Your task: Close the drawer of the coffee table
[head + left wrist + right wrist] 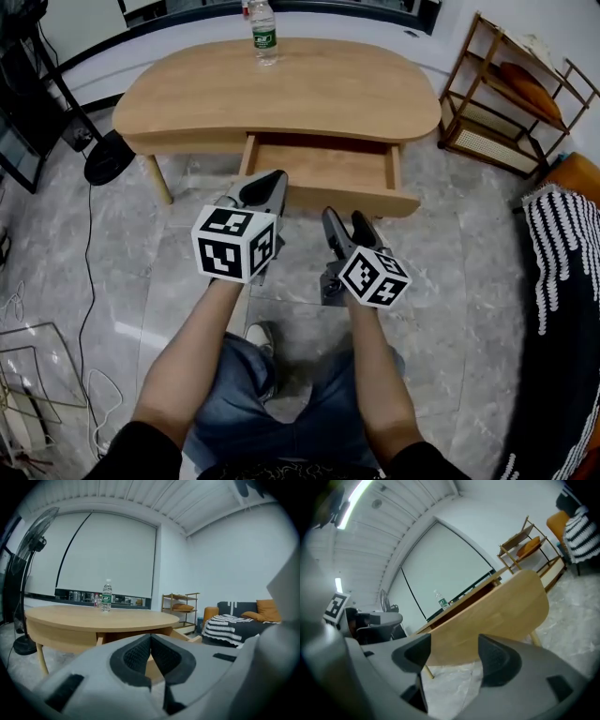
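Observation:
The oval wooden coffee table (281, 89) stands ahead of me, its drawer (323, 169) pulled out toward me and showing a bare inside. My left gripper (265, 185) hovers just in front of the drawer's left front corner; its pads (140, 656) meet with nothing between them. My right gripper (344, 217) hangs lower and nearer me, short of the drawer front (352, 199). Its jaws stand apart and empty, and the table's wood (497, 616) shows beyond the gap. In the right gripper view the gripper (454, 657) is rolled to one side.
A water bottle (264, 33) stands at the table's far edge. To the right are a wooden shelf rack (511, 94) and a sofa with a striped blanket (562, 253). A fan base (108, 155) and cables lie at left. My knees are below the grippers.

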Demonstrator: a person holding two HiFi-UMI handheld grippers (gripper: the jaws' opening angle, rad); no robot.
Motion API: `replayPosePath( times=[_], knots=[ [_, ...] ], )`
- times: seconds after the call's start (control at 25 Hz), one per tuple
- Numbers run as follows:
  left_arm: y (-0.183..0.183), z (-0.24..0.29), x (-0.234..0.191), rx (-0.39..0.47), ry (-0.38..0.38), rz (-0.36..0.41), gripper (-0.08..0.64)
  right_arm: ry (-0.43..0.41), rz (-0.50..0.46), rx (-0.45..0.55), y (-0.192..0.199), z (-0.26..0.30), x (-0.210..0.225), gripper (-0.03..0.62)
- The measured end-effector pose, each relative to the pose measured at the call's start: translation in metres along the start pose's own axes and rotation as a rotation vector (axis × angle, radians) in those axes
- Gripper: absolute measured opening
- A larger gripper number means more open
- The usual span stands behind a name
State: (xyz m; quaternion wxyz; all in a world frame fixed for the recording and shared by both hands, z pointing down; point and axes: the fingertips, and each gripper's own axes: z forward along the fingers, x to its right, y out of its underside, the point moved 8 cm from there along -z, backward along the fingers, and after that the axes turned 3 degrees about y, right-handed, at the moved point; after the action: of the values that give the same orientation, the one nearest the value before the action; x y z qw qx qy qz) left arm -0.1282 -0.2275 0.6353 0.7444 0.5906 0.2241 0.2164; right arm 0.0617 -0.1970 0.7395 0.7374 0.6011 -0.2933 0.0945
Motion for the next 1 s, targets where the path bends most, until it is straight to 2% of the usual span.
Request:
replayPosePath(
  times=[0.16,0.44,0.6,0.76,1.0],
  knots=[
    [0.002,-0.003,-0.001,0.023,-0.018,0.002,0.003,-0.015,0.076,0.006,0.017,0.008,0.014,0.308],
    [0.017,0.000,-0.001,0.005,-0.037,-0.005,0.003,-0.065,0.208,0.017,0.043,0.026,0.035,0.329],
    [0.033,-0.001,-0.005,-0.048,-0.031,0.031,0.003,-0.096,0.299,0.051,0.052,0.038,0.044,0.348],
    [0.043,-0.004,-0.016,-0.075,-0.051,-0.044,0.003,-0.116,0.350,0.060,0.056,0.047,0.044,0.349],
    [0.046,-0.008,-0.025,-0.085,-0.076,-0.048,0.003,-0.143,0.415,0.087,0.056,0.055,0.050,0.352]
  ],
)
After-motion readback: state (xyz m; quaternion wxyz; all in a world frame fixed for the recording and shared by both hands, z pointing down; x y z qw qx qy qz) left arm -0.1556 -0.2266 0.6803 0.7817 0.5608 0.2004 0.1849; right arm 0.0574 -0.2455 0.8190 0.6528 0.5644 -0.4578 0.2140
